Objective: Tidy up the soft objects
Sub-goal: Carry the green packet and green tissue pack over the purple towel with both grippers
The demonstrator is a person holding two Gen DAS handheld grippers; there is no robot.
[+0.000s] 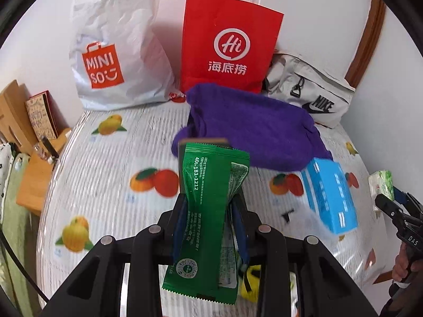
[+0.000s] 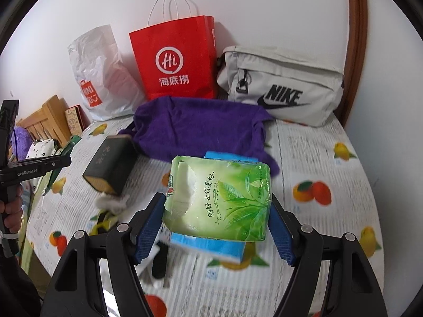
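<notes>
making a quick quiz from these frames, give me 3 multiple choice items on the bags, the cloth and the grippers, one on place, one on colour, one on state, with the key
1. Where does the red paper bag stand?
A. between the white plastic bag and the grey Nike bag
B. flat on the purple cloth
C. in the right gripper

2. What colour is the cloth on the bed?
A. yellow
B. purple
C. black

3. What does the left gripper hold?
A. nothing
B. a blue box
C. a green sachet

Key: 1 A, it stands against the wall with one bag on each side. 2 B, both views show it purple. 3 C, its pads pinch the sachet, while the right gripper clamps a green tissue pack.
</notes>
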